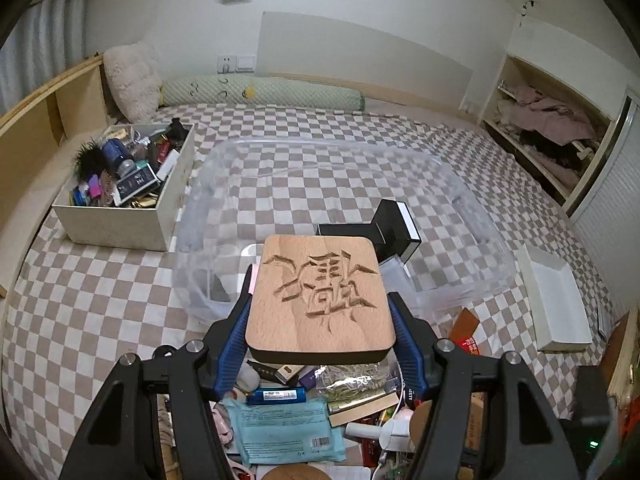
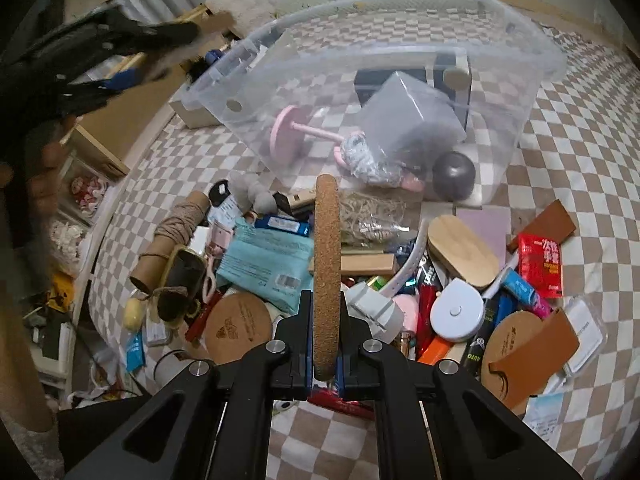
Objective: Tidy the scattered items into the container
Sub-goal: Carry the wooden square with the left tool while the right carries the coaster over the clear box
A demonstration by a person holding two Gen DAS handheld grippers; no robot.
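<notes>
At the upper left of the left wrist view, a white cardboard box (image 1: 120, 224) full of odds and ends sits on the checked bed (image 1: 100, 300), its right wall just beside the clear plastic container (image 1: 192, 216). Bare bedspread lies open in front of the box, down to the lower left of the frame. In the middle, the left hand-held gripper (image 1: 320, 320) pinches a wooden block (image 1: 320, 296) by its two side edges, flat side up, held above the near rim of the container; the carved characters on its top I cannot read. Beyond it a black box (image 1: 384, 228) lies inside the container. Below the block is the pile of scattered things, with a pale blue wipes packet (image 1: 288, 428) nearest. At the right, a flat white box (image 1: 556, 304) lies on the bed, apart from the container's right wall.

In the right wrist view, the other gripper shows blurred at the upper left. In the centre, the right hand-held gripper (image 2: 326, 364) is pressed onto a round cork coaster (image 2: 327, 272), held on edge above the pile. The container (image 2: 552, 60) stands past the pile and holds a pink stand (image 2: 288, 132), a bagged grey box (image 2: 408, 120) and a dark ball (image 2: 454, 176). To the right, a red packet (image 2: 540, 260) bears print too small to read, and open bed runs along the right edge.
</notes>
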